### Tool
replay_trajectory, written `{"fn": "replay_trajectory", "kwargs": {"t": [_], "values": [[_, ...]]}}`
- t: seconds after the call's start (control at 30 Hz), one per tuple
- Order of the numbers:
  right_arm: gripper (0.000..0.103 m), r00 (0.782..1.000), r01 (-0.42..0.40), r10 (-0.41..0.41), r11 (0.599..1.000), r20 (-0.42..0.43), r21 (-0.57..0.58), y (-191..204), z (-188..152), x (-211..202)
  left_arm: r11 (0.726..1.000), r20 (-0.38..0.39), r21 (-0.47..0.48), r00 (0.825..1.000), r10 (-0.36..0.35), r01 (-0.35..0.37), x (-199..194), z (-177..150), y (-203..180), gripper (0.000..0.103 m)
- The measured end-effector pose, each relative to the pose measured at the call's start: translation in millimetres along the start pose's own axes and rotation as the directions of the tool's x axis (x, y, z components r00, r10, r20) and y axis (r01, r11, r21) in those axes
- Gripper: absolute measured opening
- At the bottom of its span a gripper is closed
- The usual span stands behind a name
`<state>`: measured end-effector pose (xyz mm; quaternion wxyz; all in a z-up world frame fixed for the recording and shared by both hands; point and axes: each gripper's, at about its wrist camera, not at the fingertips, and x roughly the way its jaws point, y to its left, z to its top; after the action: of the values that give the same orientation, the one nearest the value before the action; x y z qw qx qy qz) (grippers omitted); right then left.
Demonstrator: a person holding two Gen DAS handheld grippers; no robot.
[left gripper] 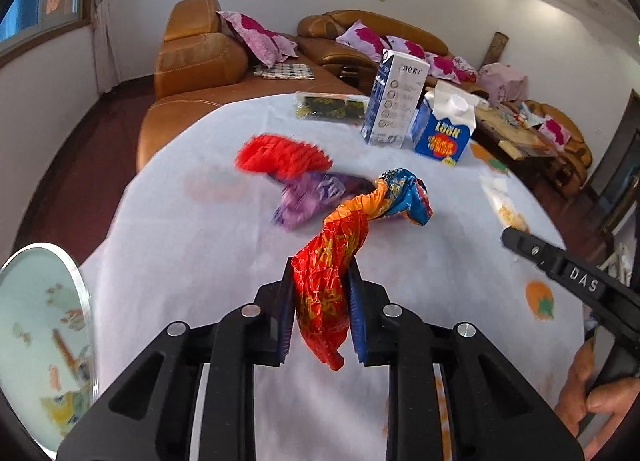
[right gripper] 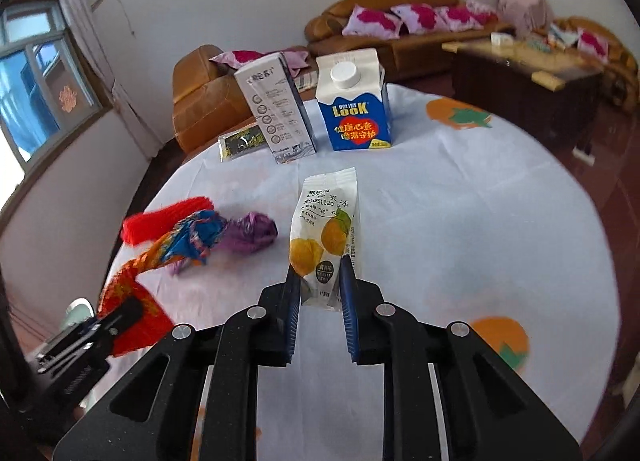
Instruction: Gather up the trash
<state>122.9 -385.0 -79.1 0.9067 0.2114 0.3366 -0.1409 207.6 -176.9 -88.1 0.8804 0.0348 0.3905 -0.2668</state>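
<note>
**Both claws clamped on wrappers above the table**

Table point(right gripper: 460, 197): round, under a white cloth printed with orange fruit. At its far side stand a blue carton point(right gripper: 354, 101) and, just left of it, a white carton point(right gripper: 276, 109); a dark packet point(right gripper: 240, 145) lies beside them. Left claw point(left gripper: 322, 293): closed on the red end of a twisted foil wrapper point(left gripper: 352, 229), whose blue end reaches toward a purple wrapper point(left gripper: 308, 197) and red wrapper point(left gripper: 280, 155) mid-table. Right claw point(right gripper: 320, 289): closed on the lower end of a white jelly pouch point(right gripper: 326, 233), held upright.
</note>
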Motion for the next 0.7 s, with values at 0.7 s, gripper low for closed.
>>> {"fn": "replay_trajectory", "kwargs": {"t": [0.7], "values": [[0.020, 0.995, -0.094, 0.089, 0.982, -0.039, -0.164, 86.4, -49.0, -35.4, 0.977, 0.043, -0.089, 0.980, 0.196, -0.191, -75.1, -39.9, 56.5, 0.023]]}}
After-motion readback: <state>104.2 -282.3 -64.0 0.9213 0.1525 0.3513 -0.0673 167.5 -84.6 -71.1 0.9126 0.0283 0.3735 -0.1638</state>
